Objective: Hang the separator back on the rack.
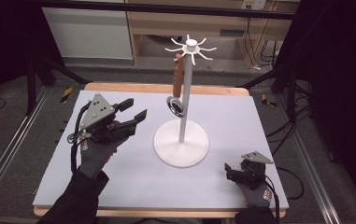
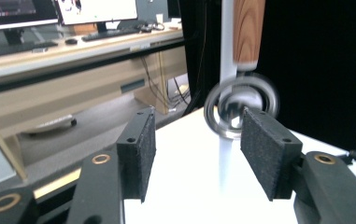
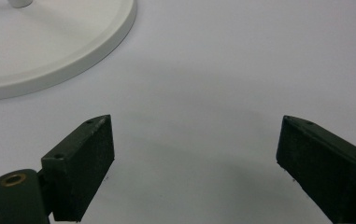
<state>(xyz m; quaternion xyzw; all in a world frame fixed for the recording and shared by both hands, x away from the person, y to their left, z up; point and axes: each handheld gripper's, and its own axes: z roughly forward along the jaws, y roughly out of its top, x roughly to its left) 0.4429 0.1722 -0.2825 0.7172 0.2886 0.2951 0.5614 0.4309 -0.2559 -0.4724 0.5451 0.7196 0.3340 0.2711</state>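
A white stand [image 1: 183, 100] with a ring of hooks at its top rises from a round base [image 1: 181, 144] in the middle of the table. From one hook hangs a utensil with a brown wooden handle [image 1: 179, 74] and a round metal ring head [image 1: 176, 106]. My left gripper [image 1: 136, 108] is held above the table just left of that head, open, nothing between its pads. In the left gripper view the blurred ring [image 2: 241, 109] and handle [image 2: 249, 30] hang just beyond my open left gripper [image 2: 196, 154]. My right gripper [image 1: 228, 171] rests low at the front right, open and empty.
A pale mat [image 1: 133, 177] covers the wooden table. In the right gripper view the stand's base [image 3: 49, 46] lies ahead and to the left of my right gripper [image 3: 194, 158]. Metal rails and cables run along both sides of the table.
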